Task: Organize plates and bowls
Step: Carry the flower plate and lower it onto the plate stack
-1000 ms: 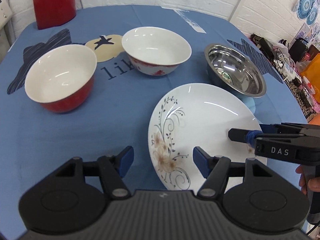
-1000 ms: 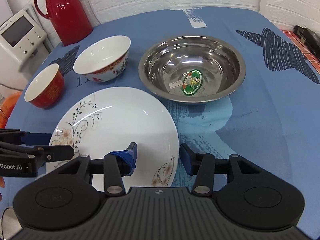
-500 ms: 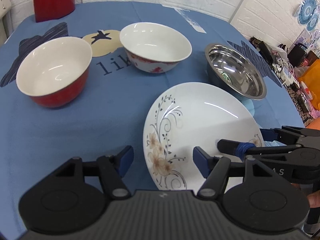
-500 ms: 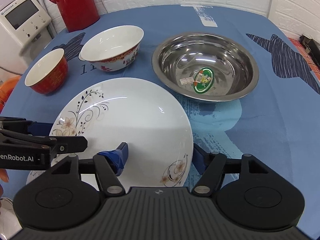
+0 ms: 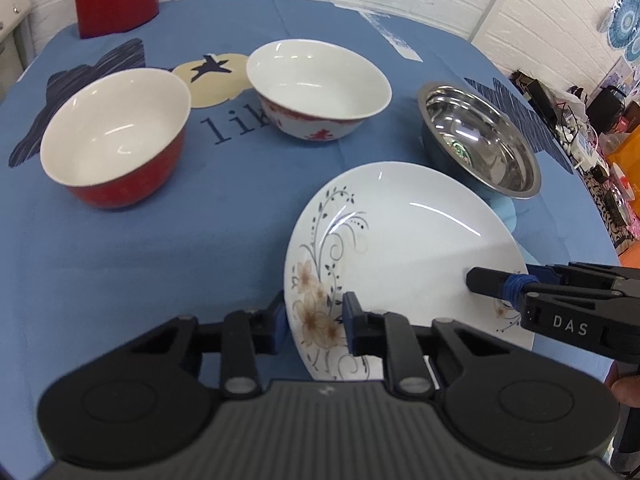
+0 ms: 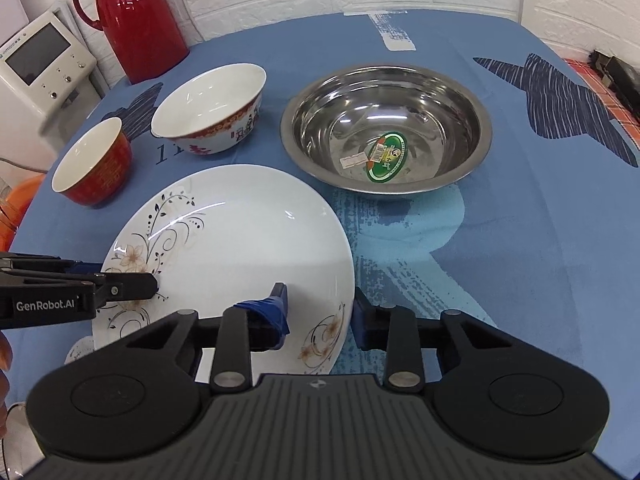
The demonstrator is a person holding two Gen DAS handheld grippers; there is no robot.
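Note:
A white plate (image 5: 400, 232) with a flower print lies on the blue tablecloth, nearest to me. My left gripper (image 5: 313, 318) is shut on its left rim, one finger outside the edge and one on the inner face. My right gripper (image 6: 319, 316) is shut on the plate (image 6: 240, 248) at its right rim in the same way. Beyond the plate stand a red bowl (image 5: 116, 136), a white bowl with red trim (image 5: 318, 80) and a steel bowl (image 6: 386, 128) with a green sticker inside. All three bowls are empty and upright.
A red thermos (image 6: 136, 16) stands at the table's far left edge, with a white appliance (image 6: 40, 68) beside the table. The blue cloth (image 6: 520, 240) stretches bare right of the plate. Clutter (image 5: 580, 120) lies beyond the right edge.
Both grippers have narrowed from wide open onto the plate's rims. The right gripper slid back toward the plate's right edge.

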